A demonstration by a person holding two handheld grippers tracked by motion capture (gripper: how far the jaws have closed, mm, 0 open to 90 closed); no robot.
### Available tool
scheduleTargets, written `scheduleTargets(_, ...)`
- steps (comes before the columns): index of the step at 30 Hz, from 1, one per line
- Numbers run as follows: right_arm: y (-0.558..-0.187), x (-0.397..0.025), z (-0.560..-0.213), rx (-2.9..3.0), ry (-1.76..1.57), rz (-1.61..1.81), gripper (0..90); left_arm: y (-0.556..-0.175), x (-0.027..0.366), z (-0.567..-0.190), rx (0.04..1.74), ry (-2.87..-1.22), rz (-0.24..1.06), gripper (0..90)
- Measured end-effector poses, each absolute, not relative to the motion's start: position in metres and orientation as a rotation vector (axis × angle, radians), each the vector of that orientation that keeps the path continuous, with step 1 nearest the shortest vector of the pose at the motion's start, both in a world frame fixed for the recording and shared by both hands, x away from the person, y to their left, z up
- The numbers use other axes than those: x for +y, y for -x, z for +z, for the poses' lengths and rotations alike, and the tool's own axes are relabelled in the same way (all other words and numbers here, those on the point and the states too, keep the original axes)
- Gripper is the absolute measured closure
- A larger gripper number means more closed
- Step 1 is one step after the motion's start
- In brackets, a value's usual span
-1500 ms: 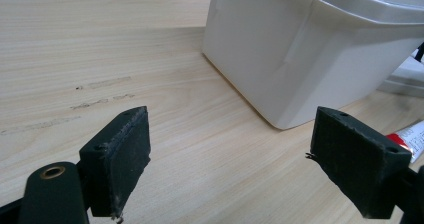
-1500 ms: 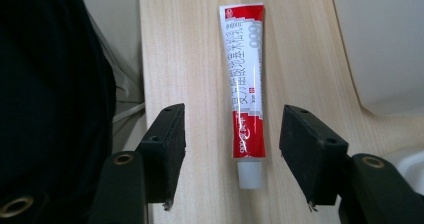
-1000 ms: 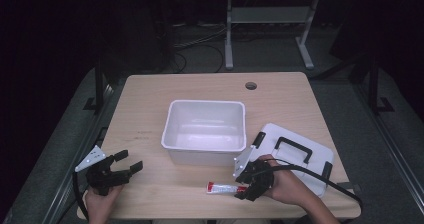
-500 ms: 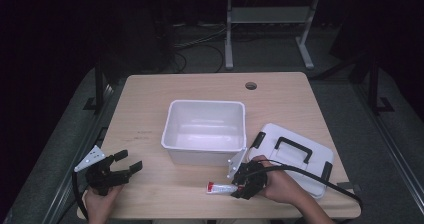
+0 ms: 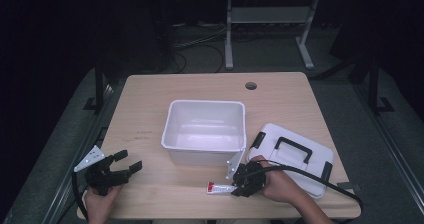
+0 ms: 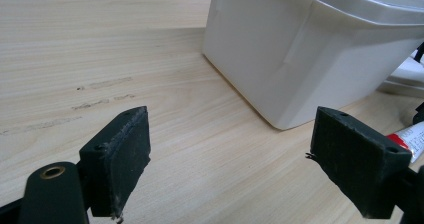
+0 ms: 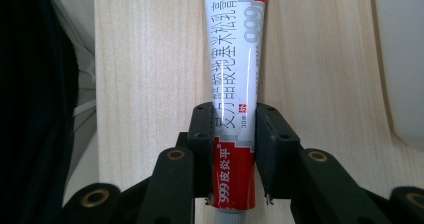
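I had the right gripper (image 7: pixel 235 129) clamped on the red-and-white tube (image 7: pixel 235 59), which lay low centre in the high view, just below the white bin (image 5: pixel 205 129). My left gripper (image 6: pixel 232 166) gaped, holding nothing.

A lab or recording room: a lone wooden bench (image 5: pixel 150 94) on grey floor, cables (image 5: pixel 192 44) behind, dark surroundings.
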State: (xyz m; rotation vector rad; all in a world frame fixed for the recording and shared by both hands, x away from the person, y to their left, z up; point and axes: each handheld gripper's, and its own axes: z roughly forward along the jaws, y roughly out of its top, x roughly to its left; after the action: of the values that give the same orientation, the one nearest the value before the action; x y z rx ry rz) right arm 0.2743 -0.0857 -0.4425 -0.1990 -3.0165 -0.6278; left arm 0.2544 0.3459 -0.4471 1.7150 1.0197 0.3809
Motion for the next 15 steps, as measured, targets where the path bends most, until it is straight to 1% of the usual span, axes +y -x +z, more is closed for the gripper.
scheduleTargets(7,-0.275,-0.089,-0.434,-3.002,0.199,-0.657,71.1,-0.255,0.346,-0.447,1.019,-1.715,0.382,15.3)
scheduleTargets(9,-0.273,-0.088,-0.428,-3.013,0.187,-0.666,71.1,-0.255,0.346,-0.447,1.020,-1.716,0.381,15.3)
scheduleTargets(10,-0.271,-0.085,-0.419,-3.020,0.154,-0.666,71.1,-0.255,0.345,-0.447,1.020,-1.714,0.381,15.3)
scheduleTargets(11,-0.271,-0.085,-0.419,-3.020,0.154,-0.666,71.1,-0.255,0.345,-0.447,1.020,-1.714,0.381,15.3)
scheduleTargets(13,-0.270,-0.082,-0.406,-3.012,0.133,-0.698,71.1,-0.254,0.346,-0.447,1.018,-1.712,0.384,15.3)
scheduleTargets(15,-0.270,-0.082,-0.403,-3.018,0.117,-0.700,71.1,-0.254,0.346,-0.447,1.019,-1.711,0.383,15.3)
